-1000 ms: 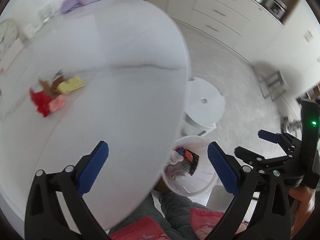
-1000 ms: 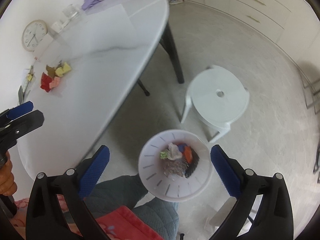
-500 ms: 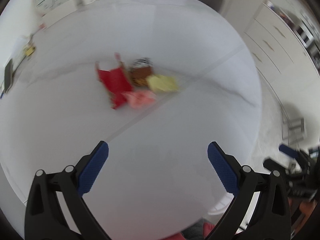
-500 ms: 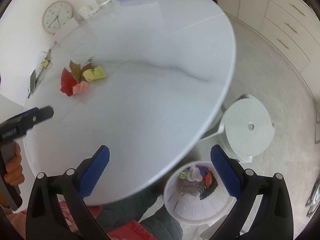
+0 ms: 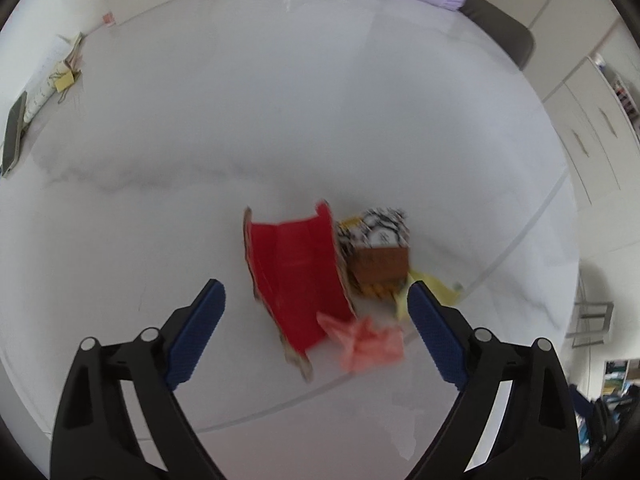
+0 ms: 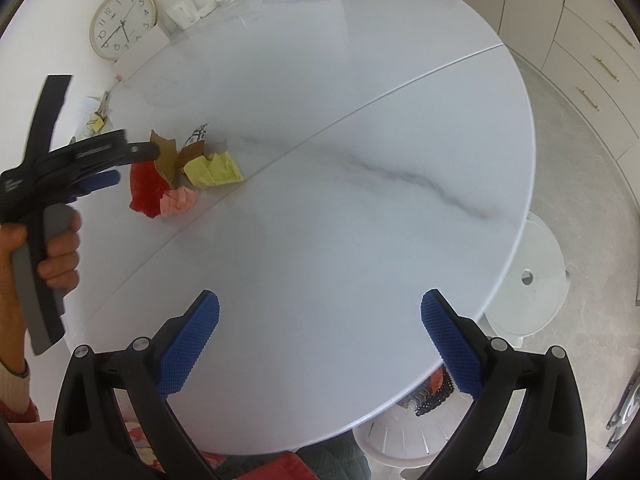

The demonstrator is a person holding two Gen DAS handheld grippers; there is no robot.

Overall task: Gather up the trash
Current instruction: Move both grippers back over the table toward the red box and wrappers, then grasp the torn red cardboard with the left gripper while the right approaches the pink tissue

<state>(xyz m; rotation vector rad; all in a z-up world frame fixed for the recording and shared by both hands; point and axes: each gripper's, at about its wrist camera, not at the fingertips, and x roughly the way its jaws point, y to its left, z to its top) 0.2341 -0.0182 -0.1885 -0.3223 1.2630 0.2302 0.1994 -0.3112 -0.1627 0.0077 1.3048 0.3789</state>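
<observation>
Two grippers wide open and empty: the left gripper [image 5: 316, 308] hovers over the scraps on the table [image 5: 280, 120], red card [image 5: 296, 276] between its jaws. Next, lower and pinch. Right gripper [image 6: 320, 320] waits; bin [image 6: 404, 428] sits below.

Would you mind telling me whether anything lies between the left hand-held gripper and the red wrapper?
Nothing visible does: the left hand-held gripper is open, and the red wrapper lies directly ahead on bare table.
</observation>
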